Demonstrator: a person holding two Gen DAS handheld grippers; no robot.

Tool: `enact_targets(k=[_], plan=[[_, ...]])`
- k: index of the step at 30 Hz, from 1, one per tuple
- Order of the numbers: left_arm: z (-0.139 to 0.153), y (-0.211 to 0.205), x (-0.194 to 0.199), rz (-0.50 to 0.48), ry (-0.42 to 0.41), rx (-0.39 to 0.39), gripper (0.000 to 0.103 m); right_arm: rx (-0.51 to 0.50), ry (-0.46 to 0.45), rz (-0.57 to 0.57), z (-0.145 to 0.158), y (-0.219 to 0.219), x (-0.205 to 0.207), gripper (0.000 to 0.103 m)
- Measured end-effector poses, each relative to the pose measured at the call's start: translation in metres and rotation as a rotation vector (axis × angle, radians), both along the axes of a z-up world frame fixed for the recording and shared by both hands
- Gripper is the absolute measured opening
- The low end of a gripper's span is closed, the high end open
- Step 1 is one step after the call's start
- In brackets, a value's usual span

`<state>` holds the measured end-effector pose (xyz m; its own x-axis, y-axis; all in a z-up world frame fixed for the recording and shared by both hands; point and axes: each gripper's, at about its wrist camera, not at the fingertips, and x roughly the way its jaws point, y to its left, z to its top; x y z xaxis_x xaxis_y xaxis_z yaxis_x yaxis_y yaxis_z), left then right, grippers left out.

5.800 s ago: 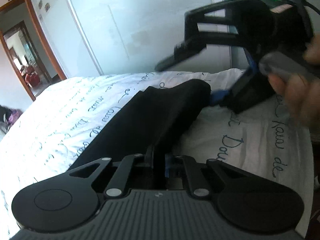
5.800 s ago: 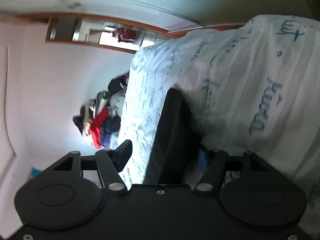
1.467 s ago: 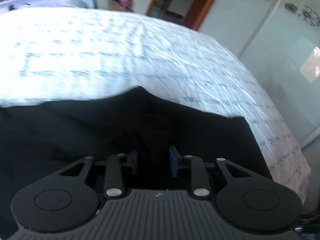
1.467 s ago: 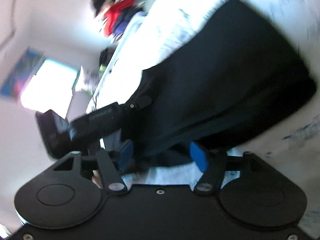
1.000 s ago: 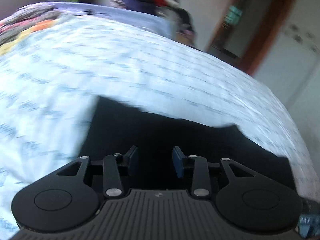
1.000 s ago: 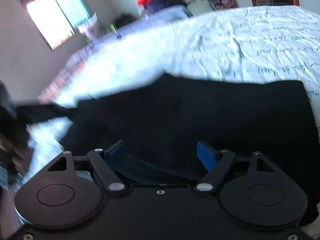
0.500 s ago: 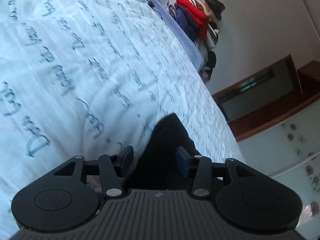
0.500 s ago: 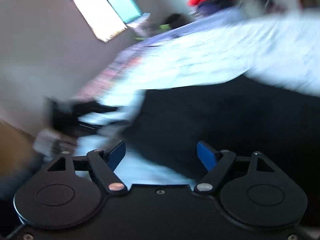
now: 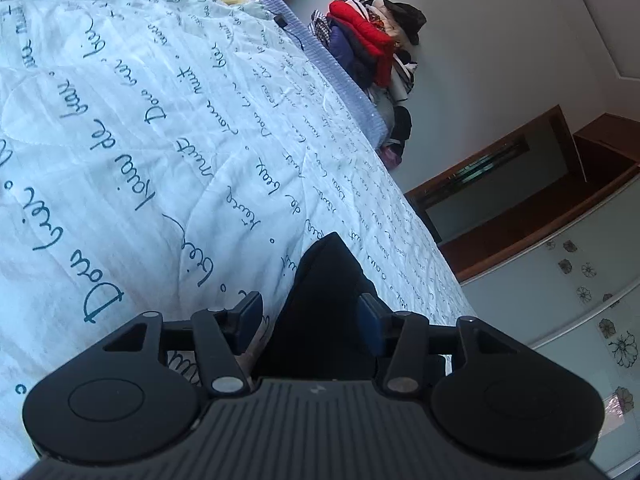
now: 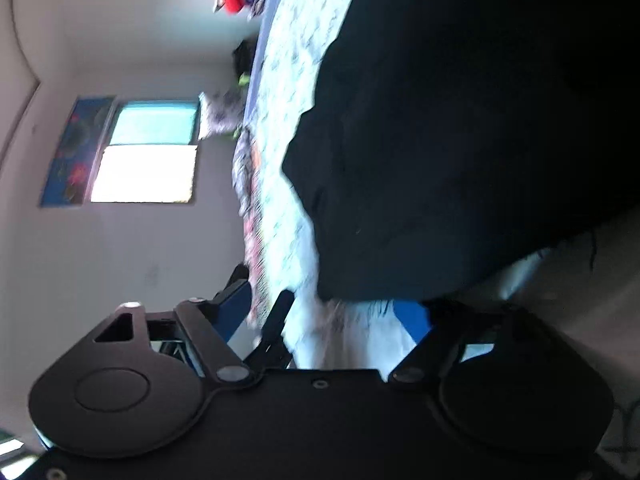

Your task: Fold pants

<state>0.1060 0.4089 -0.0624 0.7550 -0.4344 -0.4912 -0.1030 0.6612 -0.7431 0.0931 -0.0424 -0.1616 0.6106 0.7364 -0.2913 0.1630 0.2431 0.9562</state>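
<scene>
The black pants [image 9: 326, 296] lie folded on the white bedspread with blue script [image 9: 160, 140]. In the left wrist view, my left gripper [image 9: 310, 316] is open, its blue pads on either side of a raised edge of the pants. In the right wrist view, which is rolled sideways, the pants [image 10: 460, 140] fill the upper right. My right gripper [image 10: 328, 312] is open just below their near edge and holds nothing. The tip of the other gripper [image 10: 276, 320] shows between its fingers.
A pile of clothes with a red jacket [image 9: 372, 36] lies beyond the bed's far edge. A wooden door frame [image 9: 520, 200] and a wardrobe with flower decals [image 9: 592, 304] are at the right. A bright window [image 10: 148, 160] is on the wall.
Both grippers let go of the pants earlier and stay open. The left one has swung to the pants' edge. The right view has rolled sideways, close to the pants.
</scene>
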Motion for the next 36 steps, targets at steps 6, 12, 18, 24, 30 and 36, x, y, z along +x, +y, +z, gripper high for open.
enact_targets(k=[6, 12, 18, 24, 30, 36], plan=[[0.0, 0.002, 0.001, -0.024, -0.019, -0.011, 0.055, -0.237, 0.018, -0.05, 0.026, 0.032, -0.002, 0.08], [0.001, 0.017, -0.002, 0.005, -0.039, -0.061, 0.055, -0.178, 0.104, -0.215, 0.022, 0.02, 0.014, 0.083], [-0.01, 0.009, 0.011, -0.064, 0.015, -0.099, 0.059, -0.185, 0.017, -0.232, 0.022, 0.036, 0.028, 0.071], [-0.021, 0.003, 0.021, -0.082, 0.044, -0.104, 0.06, -0.053, 0.064, -0.202, -0.005, 0.017, 0.031, 0.013], [-0.035, -0.008, 0.04, -0.107, 0.096, -0.163, 0.061, 0.047, 0.004, -0.182, 0.005, 0.012, 0.037, 0.013], [-0.047, -0.038, 0.077, -0.132, 0.157, -0.164, 0.046, 0.12, 0.018, -0.171, -0.005, 0.013, 0.039, 0.013]])
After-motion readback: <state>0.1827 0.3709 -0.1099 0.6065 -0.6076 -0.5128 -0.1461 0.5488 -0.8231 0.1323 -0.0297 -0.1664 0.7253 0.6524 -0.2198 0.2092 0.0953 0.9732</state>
